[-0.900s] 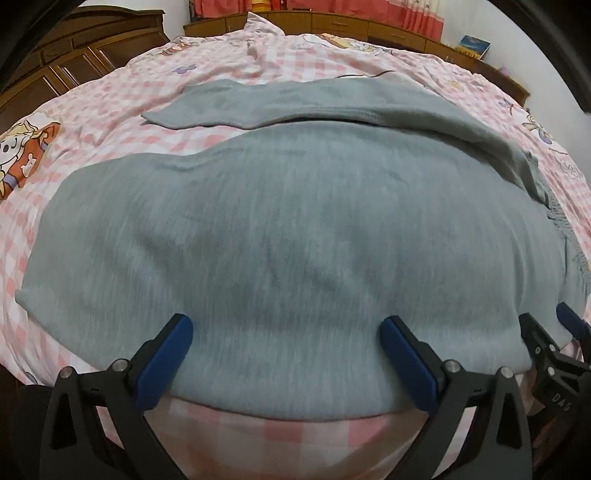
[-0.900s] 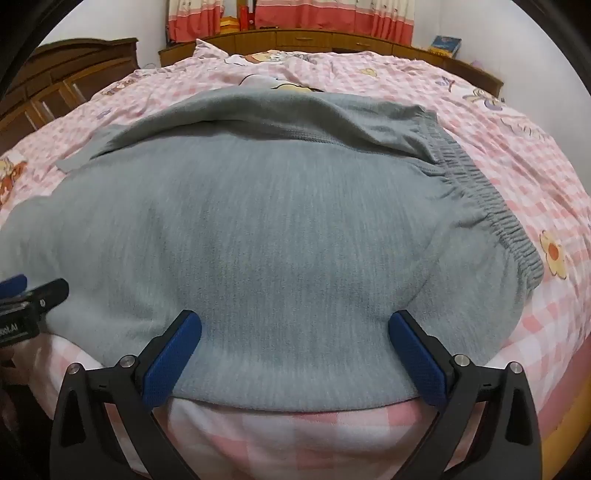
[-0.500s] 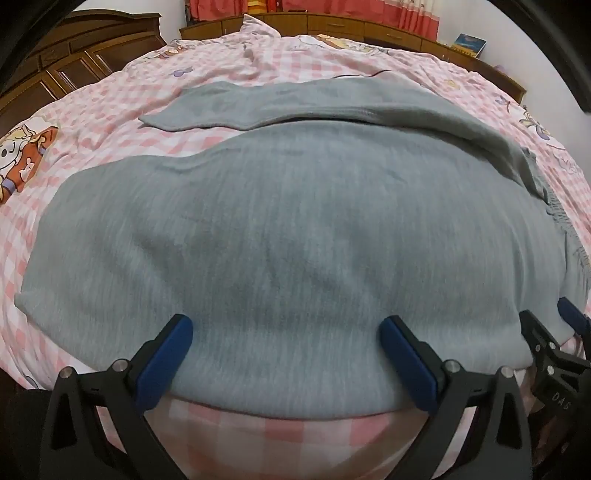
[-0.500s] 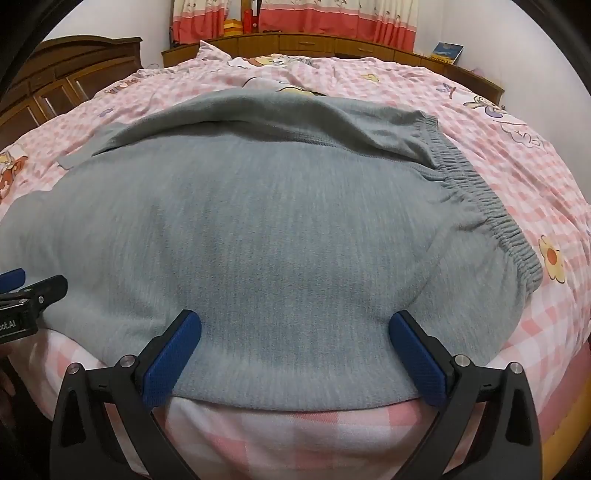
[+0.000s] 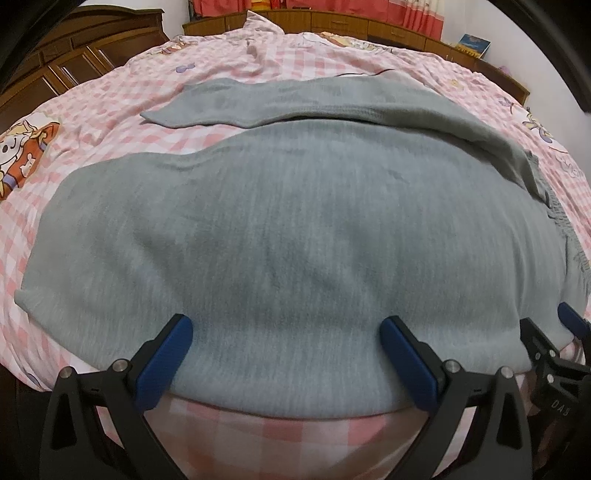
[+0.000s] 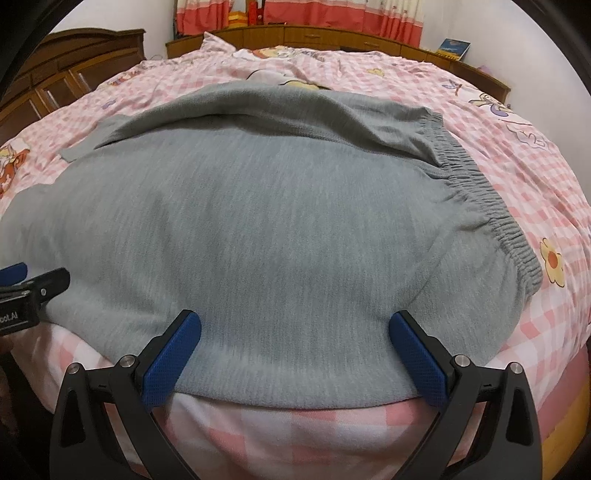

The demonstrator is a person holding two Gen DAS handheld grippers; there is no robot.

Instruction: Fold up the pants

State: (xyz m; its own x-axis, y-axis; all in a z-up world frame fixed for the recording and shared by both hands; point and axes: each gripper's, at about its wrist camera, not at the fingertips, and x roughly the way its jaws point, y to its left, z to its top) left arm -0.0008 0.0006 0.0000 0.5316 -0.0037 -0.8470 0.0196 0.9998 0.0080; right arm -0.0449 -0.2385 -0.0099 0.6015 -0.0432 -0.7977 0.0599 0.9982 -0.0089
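Pants point(image 5: 295, 229): grey knit, spread flat on the bed point(image 5: 92, 122), filling the middle of both views. Near edge lies along the lower part of each frame, just above the bed's front edge. One leg point(image 5: 229, 103) angles across the upper centre of the left wrist view, its cuff end pointing to the upper left. Elastic waistband point(image 6: 491, 206): gathered, running down the right side of the right wrist view.

Left gripper point(image 5: 286, 336): lower centre of the left wrist view. Blue-padded fingers point(image 5: 166, 354) spread wide, tips over the near edge of the pants, nothing pinched between them. Also seen at the far left edge of the right wrist view.

Right gripper point(image 6: 295, 332): lower centre of the right wrist view. Blue-padded fingers point(image 6: 417, 354) spread wide, tips over the near edge of the pants, nothing pinched. Partly seen at the lower right edge of the left wrist view.

Bed cover point(image 6: 517, 147): pink and white check with cartoon prints; a flower print point(image 6: 552, 262) sits just right of the waistband.

Wardrobe point(image 6: 55, 74): dark wood, upper left of both frames.

Curtains point(image 6: 332, 14): red and white, top centre.

Book point(image 6: 454, 48): blue cover, upper right, on the wooden ledge behind the bed.
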